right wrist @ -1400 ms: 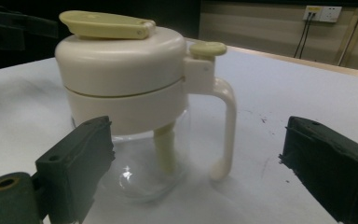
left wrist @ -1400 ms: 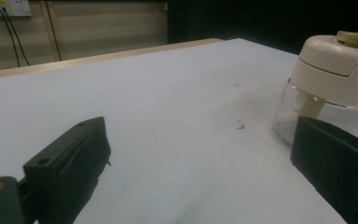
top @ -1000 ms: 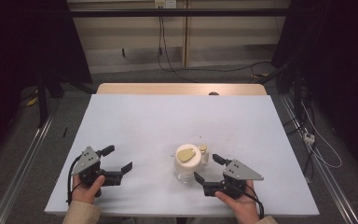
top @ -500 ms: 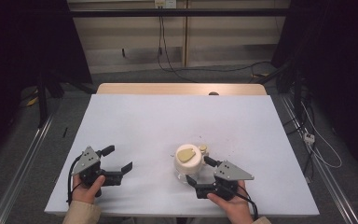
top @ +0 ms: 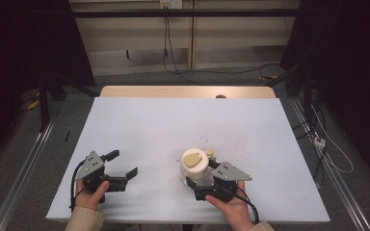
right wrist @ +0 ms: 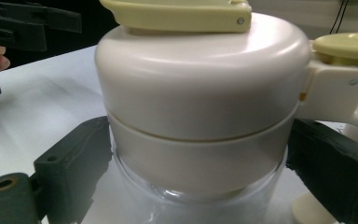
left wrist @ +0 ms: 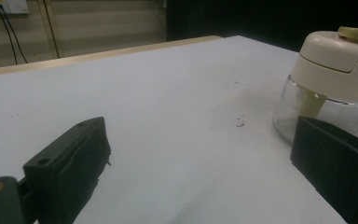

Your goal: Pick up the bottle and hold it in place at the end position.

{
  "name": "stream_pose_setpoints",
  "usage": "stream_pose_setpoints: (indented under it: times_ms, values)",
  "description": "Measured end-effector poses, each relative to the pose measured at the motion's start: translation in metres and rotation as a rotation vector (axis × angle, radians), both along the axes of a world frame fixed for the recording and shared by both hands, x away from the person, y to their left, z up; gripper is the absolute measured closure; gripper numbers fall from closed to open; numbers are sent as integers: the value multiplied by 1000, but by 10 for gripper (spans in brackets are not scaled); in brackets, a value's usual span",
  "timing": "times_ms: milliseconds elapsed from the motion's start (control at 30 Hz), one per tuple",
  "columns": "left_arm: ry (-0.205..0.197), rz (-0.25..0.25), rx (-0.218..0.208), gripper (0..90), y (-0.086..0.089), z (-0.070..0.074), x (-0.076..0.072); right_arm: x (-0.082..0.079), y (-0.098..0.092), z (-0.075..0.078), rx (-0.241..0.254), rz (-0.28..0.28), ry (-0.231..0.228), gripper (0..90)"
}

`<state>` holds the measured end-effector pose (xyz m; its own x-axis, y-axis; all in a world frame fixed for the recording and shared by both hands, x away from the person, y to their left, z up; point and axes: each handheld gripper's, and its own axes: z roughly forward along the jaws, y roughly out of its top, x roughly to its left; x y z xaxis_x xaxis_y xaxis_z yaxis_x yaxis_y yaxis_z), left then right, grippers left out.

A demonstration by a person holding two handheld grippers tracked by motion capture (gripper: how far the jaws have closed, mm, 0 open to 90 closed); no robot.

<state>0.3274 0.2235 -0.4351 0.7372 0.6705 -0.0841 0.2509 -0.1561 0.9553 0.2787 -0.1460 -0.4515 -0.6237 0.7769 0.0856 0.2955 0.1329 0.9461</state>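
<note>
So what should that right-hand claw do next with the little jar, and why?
Probably close. The right gripper has its jaws on either side of the jar, level with the cream lid's lower band in the right gripper view, and seemingly not yet squeezing it. The left gripper sits open and apart on the table, so a right-hand grasp seems the natural step.

R gripper (top: 198, 174) has slid fwd and leftward over the last sec, from just right of the jar (top: 194, 165) to right up against it; jaws now sit either side of jar's lower body (right wrist: 196, 163), lid band between them; R hand (top: 231, 208) came in along w/ it.
</note>
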Motion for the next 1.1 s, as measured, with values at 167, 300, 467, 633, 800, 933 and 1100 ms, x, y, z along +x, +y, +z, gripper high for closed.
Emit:
stream_pose_setpoints:
  times_ms: [167,300,467,633,800,933,1100]
  values:
    - [1,-1,1,39,0,0,0,5,5,-1,2,-13,10,57]
    - [3,-1,1,38,-1,0,0,8,9,-2,4,-21,16,47]
    - [3,-1,1,39,0,-1,1,12,13,-2,6,-28,11,41]
    - [4,-1,3,39,-1,0,0,15,16,-2,18,-36,16,45]
    - [2,-4,6,38,-1,-1,1,17,15,-1,22,-28,26,55]
    - [0,-4,12,39,-1,-1,1,18,15,-1,26,-27,23,58]
    - [1,-6,12,39,-1,-1,1,21,13,0,44,-21,28,61]
